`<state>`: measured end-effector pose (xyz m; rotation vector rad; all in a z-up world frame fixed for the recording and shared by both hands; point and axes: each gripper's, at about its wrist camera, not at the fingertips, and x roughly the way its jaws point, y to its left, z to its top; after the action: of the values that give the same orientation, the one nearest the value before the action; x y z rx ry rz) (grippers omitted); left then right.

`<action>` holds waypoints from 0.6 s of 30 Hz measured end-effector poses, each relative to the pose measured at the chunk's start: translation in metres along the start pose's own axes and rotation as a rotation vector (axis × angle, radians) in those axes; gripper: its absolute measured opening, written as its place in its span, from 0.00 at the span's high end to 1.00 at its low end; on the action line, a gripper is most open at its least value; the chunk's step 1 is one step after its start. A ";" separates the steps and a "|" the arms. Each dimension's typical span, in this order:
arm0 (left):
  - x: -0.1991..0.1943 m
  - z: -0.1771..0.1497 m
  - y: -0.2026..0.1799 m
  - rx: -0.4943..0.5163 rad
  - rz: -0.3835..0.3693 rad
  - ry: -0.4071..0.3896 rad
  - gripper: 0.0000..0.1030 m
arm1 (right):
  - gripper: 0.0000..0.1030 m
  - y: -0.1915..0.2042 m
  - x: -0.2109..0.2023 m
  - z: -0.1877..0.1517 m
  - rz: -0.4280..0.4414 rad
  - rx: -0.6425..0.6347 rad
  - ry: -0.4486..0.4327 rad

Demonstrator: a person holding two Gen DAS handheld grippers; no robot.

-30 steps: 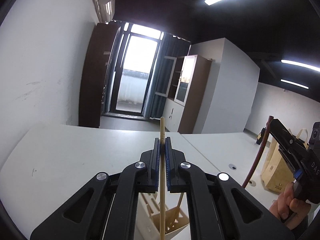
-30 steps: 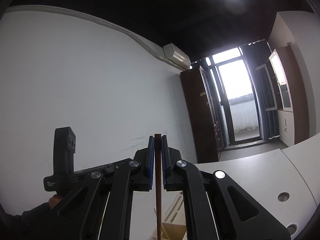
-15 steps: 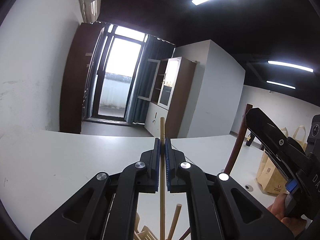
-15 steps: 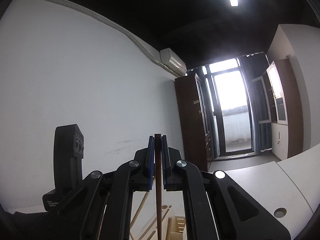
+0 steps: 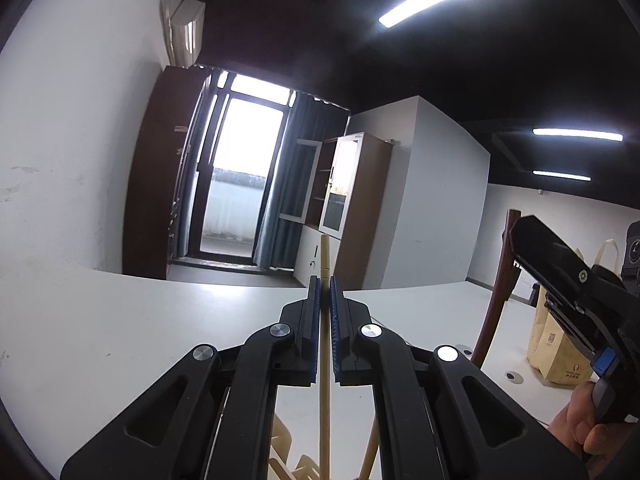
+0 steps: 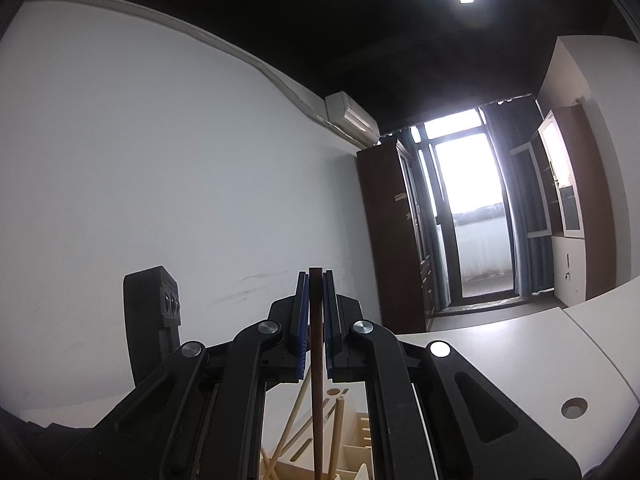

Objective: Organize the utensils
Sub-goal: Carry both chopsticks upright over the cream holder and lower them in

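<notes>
My left gripper [image 5: 325, 292] is shut on a pale wooden utensil handle [image 5: 325, 400] that stands upright between its blue pads. Its lower end runs down toward a light wooden holder [image 5: 300, 468] at the bottom edge. My right gripper [image 6: 316, 284] is shut on a dark brown wooden handle [image 6: 317, 392], also upright, above the same slotted wooden holder [image 6: 356, 456], which has pale sticks [image 6: 294, 420] leaning in it. The right gripper [image 5: 568, 280] with its dark handle [image 5: 496, 292] also shows at the right of the left wrist view.
A white table [image 5: 100, 340] spreads below both grippers, with round cable holes [image 6: 574, 408]. A brown paper bag [image 5: 556, 344] stands at the right. A white wall [image 6: 160, 200] is on the left, a dark cabinet and glass door [image 5: 236, 176] behind.
Both grippers have lowered slightly while still holding their handles upright. The holder now sits nearer under the right gripper. The right gripper shows closer in the left wrist view.
</notes>
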<state>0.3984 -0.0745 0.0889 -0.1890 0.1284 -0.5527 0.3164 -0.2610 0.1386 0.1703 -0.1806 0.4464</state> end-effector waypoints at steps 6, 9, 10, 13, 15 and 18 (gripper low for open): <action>-0.010 0.003 -0.011 0.051 0.019 -0.002 0.96 | 0.93 0.006 -0.006 -0.013 -0.018 -0.016 0.040; -0.014 0.002 -0.011 0.038 0.016 0.008 0.96 | 0.93 0.007 -0.009 -0.018 -0.021 -0.011 0.064; -0.015 0.001 -0.011 0.036 0.019 0.010 0.96 | 0.93 0.008 -0.010 -0.019 -0.022 -0.008 0.069; -0.016 -0.001 -0.011 0.046 0.034 0.004 0.96 | 0.93 0.010 -0.014 -0.018 -0.026 -0.003 0.075; -0.015 -0.001 -0.012 0.057 0.038 0.009 0.96 | 0.93 0.010 -0.018 -0.019 -0.031 0.002 0.073; -0.013 0.002 -0.012 0.078 0.054 -0.002 0.96 | 0.92 0.011 -0.021 -0.020 -0.035 0.008 0.078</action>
<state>0.3817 -0.0772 0.0943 -0.1097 0.1093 -0.5029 0.2957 -0.2557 0.1163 0.1631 -0.0995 0.4184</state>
